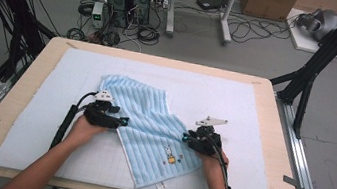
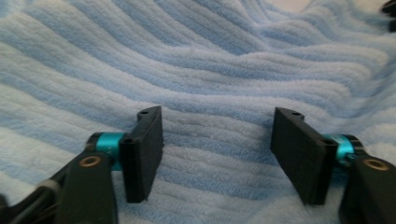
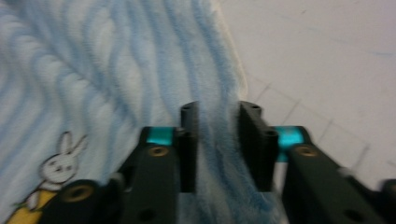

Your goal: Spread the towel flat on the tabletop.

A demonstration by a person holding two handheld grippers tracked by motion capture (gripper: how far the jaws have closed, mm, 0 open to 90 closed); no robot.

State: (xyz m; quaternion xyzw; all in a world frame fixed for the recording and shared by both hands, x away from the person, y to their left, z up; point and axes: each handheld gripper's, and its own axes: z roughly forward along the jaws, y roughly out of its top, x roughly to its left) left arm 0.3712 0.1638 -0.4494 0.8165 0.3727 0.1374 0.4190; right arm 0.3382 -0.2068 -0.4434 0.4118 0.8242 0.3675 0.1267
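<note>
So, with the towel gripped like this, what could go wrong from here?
1. The right tool pinches only a narrow fold at the edge of the blue towel, so the cloth may slip out when pulled.
2. The left tool stands open over the flat middle of the towel; closing there may gather several ridges and bunch the cloth instead of taking an edge.
3. The towel lies askew on the white mat, so any fold could come out crooked.

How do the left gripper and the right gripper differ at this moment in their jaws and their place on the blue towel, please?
The left gripper stands open over the striped blue towel, nothing pinched; the right gripper has its jaws closed on a ridge of towel. The left sits at the towel's left edge; the right sits at its right edge, near the rabbit picture. Both have black jaws.
</note>
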